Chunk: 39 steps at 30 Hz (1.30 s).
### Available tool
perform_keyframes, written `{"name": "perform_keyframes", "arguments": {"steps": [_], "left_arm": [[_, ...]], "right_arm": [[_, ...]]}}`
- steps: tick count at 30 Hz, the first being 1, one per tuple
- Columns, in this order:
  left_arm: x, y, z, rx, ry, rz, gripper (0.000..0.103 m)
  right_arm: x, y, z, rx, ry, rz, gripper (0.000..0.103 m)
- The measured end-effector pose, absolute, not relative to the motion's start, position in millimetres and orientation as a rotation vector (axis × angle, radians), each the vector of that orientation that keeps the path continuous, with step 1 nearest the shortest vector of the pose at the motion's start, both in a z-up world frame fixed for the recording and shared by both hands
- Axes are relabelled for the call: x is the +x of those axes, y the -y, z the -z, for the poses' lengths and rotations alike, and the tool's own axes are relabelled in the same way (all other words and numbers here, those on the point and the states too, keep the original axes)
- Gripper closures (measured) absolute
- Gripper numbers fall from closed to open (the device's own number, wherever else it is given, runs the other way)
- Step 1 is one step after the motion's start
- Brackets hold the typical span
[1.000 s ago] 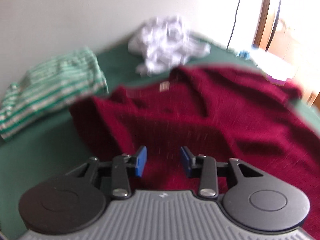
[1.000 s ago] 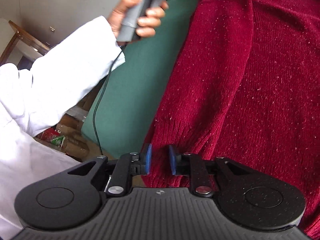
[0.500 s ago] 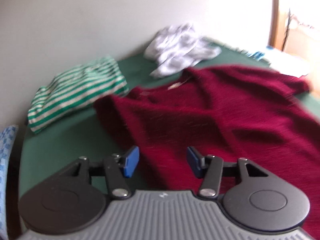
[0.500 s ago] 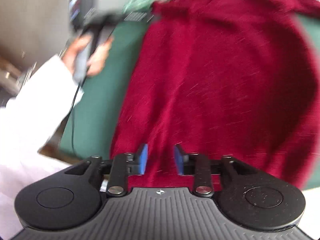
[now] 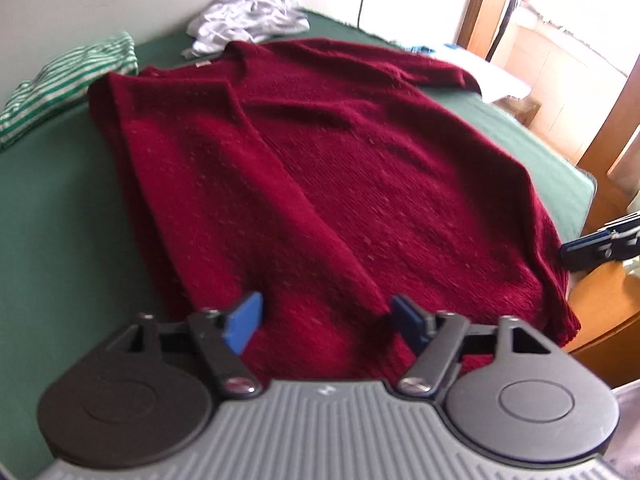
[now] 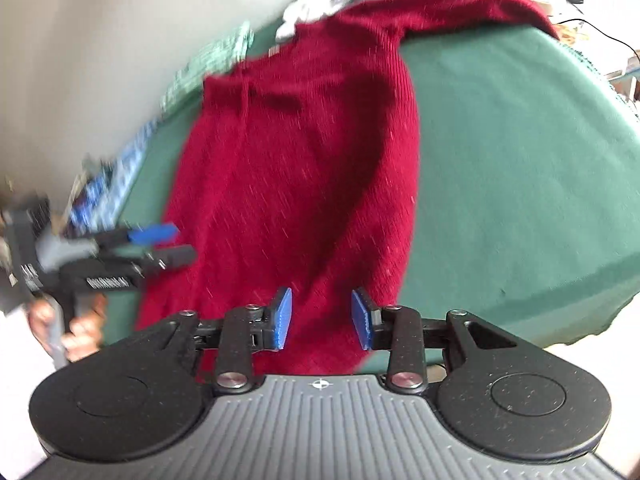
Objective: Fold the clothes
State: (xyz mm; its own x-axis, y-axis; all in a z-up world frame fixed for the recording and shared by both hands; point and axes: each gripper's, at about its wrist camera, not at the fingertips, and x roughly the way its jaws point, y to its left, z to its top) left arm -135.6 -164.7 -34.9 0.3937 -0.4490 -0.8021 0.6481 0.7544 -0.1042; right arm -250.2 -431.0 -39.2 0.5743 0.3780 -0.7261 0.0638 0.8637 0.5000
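1. Hovering at the near hem: left gripper (image 5: 326,322) has its blue pads apart and still opening, nothing pinched between them, only knit showing below. Judged free so it can go for a fresh hold.
2. Right gripper (image 6: 322,322) sits over the near right part of the hem, pads apart and opening a little more, nothing clamped. Cannot tell if either touches the cloth.
3. Red sweater (image 5: 360,168) lies flat on the green table cover (image 6: 520,168), hem near, collar far. Left side panel is already turned in over the body, making a straight long edge; likely first fold done.
4. Right sleeve (image 6: 460,8) stretches out far right, unfolded; probably the next part to bring in.
5. Far left: striped green garment (image 5: 68,80), looks folded and set aside. Far middle: crumpled white garment (image 5: 248,12), likely waiting its turn.
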Motion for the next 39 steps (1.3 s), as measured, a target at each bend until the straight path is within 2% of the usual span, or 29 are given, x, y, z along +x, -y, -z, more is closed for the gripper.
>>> {"name": "perform_keyframes", "arguments": {"steps": [3,4,5,6,9,10,11,12,13,18,19,21,22,23,25,27,28,30,31,32,37,39], "left_arm": [[-145.4,173.4,24.2,0.215,-0.930,0.657,0.026],[-149.6,175.6,21.0,0.208,-0.927,0.635,0.026],[-154.0,177.0,18.3,0.201,-0.926,0.610,0.024],[-158.6,177.8,16.5,0.192,-0.924,0.587,0.023],[-170.4,183.0,15.4,0.185,-0.921,0.513,0.022],[-173.2,186.0,15.8,0.192,-0.922,0.489,0.022],[-176.7,188.1,16.0,0.192,-0.921,0.473,0.022],[-180.4,189.5,16.0,0.189,-0.920,0.467,0.021],[-183.9,191.3,15.7,0.188,-0.920,0.467,0.021],[-194.5,201.4,14.6,0.218,-0.905,0.519,0.017],[-195.1,203.3,14.5,0.212,-0.908,0.551,0.017],[-195.2,209.9,15.4,0.214,-0.907,0.610,0.015],[-195.0,213.9,15.8,0.225,-0.902,0.636,0.015],[-194.0,216.5,15.2,0.236,-0.896,0.655,0.015],[-191.1,219.3,13.1,0.252,-0.884,0.687,0.015],[-187.8,215.9,10.6,0.254,-0.869,0.711,0.015],[-185.3,213.3,10.4,0.258,-0.867,0.716,0.015],[-180.5,208.0,11.0,0.270,-0.866,0.719,0.015],[-178.1,205.3,11.5,0.276,-0.866,0.720,0.015],[-175.6,202.2,12.1,0.277,-0.867,0.722,0.014],[-168.5,195.2,18.1,0.253,-0.895,0.781,0.012],[-171.2,198.6,19.3,0.281,-0.881,0.823,0.012]], "right_arm": [[-248.9,431.1,36.6,0.515,-0.905,-0.279,0.065],[-247.7,429.8,36.8,0.519,-0.893,-0.313,0.060],[-244.6,427.3,38.4,0.509,-0.899,-0.338,0.048],[-240.4,422.1,41.9,0.475,-0.927,-0.346,0.043],[-239.0,408.9,47.9,0.353,-0.909,-0.360,0.048],[-241.1,407.1,48.4,0.314,-0.898,-0.356,0.060],[-242.8,407.9,48.7,0.270,-0.892,-0.341,0.085],[-243.7,413.4,49.5,0.256,-0.896,-0.326,0.099],[-244.6,421.3,50.4,0.264,-0.904,-0.314,0.103],[-266.7,466.7,42.3,0.299,-0.958,-0.184,0.103],[-271.6,471.9,40.2,0.308,-0.967,-0.166,0.102],[-278.9,473.0,34.5,0.344,-0.939,-0.158,0.090],[-278.9,466.7,33.1,0.370,-0.921,-0.177,0.082],[-277.7,458.3,32.4,0.401,-0.907,-0.200,0.066],[-274.3,438.2,32.8,0.448,-0.892,-0.246,0.048],[-267.5,408.5,39.1,0.371,-0.923,-0.253,0.047],[-265.7,395.8,42.1,0.296,-0.934,-0.222,0.050],[-265.2,375.4,45.8,0.163,-0.938,-0.163,0.067],[-268.9,375.6,45.8,0.135,-0.943,-0.138,0.086],[-273.3,384.3,47.8,0.146,-0.965,-0.091,0.100],[-293.9,439.7,58.2,0.277,-1.062,0.203,0.100],[-297.3,453.3,57.0,0.325,-1.075,0.274,0.088]]}}
